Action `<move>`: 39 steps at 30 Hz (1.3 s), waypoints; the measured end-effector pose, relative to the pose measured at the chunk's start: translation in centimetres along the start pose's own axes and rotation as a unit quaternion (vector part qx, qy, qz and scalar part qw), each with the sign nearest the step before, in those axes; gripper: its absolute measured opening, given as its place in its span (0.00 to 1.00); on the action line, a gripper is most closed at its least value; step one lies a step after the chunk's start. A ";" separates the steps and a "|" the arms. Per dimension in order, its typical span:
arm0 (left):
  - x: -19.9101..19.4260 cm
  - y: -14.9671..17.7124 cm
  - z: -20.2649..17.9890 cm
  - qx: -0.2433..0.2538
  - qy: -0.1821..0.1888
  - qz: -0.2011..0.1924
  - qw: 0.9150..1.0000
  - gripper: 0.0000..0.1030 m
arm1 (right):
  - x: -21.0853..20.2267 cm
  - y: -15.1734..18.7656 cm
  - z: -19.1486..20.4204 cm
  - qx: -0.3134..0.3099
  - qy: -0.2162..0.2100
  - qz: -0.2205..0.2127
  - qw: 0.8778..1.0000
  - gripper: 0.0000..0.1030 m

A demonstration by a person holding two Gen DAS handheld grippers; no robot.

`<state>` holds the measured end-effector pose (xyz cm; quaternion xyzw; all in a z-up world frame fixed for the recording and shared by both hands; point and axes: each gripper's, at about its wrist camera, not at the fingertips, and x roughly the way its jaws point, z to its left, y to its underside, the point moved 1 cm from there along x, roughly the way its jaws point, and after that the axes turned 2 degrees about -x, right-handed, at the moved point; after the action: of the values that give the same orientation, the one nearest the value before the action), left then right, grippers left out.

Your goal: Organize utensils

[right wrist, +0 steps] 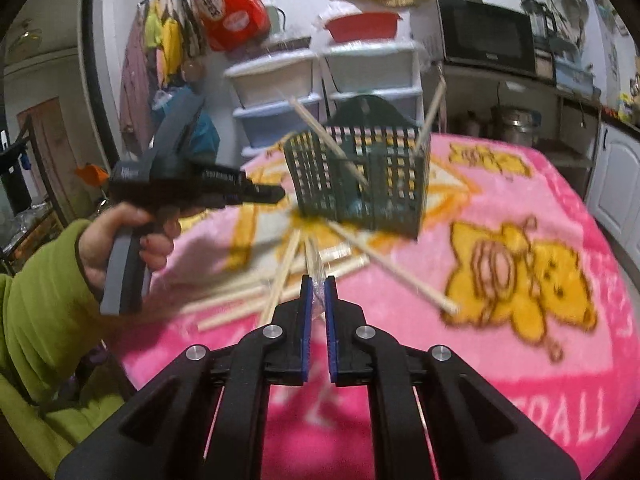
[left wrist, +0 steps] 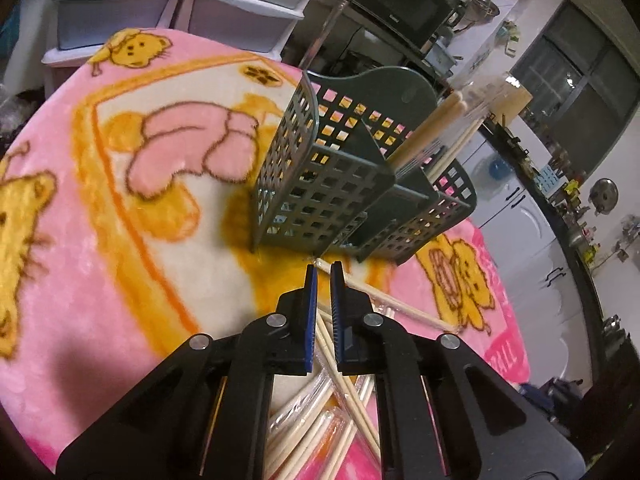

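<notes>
A dark green lattice utensil basket (left wrist: 328,184) (right wrist: 360,184) stands on the pink bear blanket (left wrist: 80,240), with chopsticks (left wrist: 432,128) (right wrist: 324,140) leaning out of it. My left gripper (left wrist: 324,276) hovers just before the basket's base, its jaws nearly together on a bare wooden chopstick (left wrist: 326,340) that runs through the narrow gap. In the right wrist view the left gripper (right wrist: 272,194) is held by a hand to the left of the basket. My right gripper (right wrist: 319,284) is shut on a clear-wrapped chopstick (right wrist: 318,292) above a pile of loose chopsticks (right wrist: 248,292) (left wrist: 304,432).
One chopstick (left wrist: 400,306) (right wrist: 400,268) lies alone on the blanket right of the pile. White plastic drawers (left wrist: 120,12) (right wrist: 280,76) and a microwave (left wrist: 400,4) (right wrist: 488,36) stand beyond the table. A green sleeve (right wrist: 40,300) fills the left. White cabinets (left wrist: 520,220) run along the right.
</notes>
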<state>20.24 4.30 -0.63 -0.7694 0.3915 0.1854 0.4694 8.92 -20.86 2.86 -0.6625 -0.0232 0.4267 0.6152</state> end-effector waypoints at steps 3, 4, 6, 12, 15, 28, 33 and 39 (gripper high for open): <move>1.0 0.3 0.1 -0.002 -0.004 0.015 1.000 0.16 | -0.1 -1.2 0.2 -0.006 0.008 -0.008 1.000 0.06; 1.4 0.5 0.2 -0.003 -0.004 0.023 1.000 0.28 | -0.1 -1.3 0.2 -0.006 0.010 -0.010 1.000 0.06; 2.2 0.9 0.3 -0.006 -0.005 0.036 0.999 0.32 | -0.3 -2.0 -0.1 -0.003 0.017 -0.016 1.000 0.06; 4.1 1.6 1.3 -0.033 0.000 0.066 0.997 0.33 | -1.2 -4.3 -1.4 0.013 0.027 -0.047 0.998 0.06; 4.9 1.7 1.5 -0.041 0.005 0.078 0.996 0.32 | -1.7 -5.5 -1.8 0.007 0.035 -0.061 0.997 0.06; 3.6 0.4 -0.6 -0.027 0.030 0.058 0.998 0.04 | -3.2 -9.4 -2.3 -0.008 0.046 -0.102 0.994 0.06; 0.6 -0.7 -2.9 0.003 0.048 0.019 0.999 0.03 | -4.1 -10.4 -2.6 -0.010 0.052 -0.119 0.992 0.06; -3.4 -2.3 -6.3 0.042 0.069 -0.029 0.996 0.03 | -5.2 -11.7 -2.6 -0.014 0.059 -0.139 0.988 0.06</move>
<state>19.42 0.90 5.97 -0.7710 0.4074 0.1016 0.4788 12.89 -22.97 15.10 -0.6858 -0.0846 0.2969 0.6591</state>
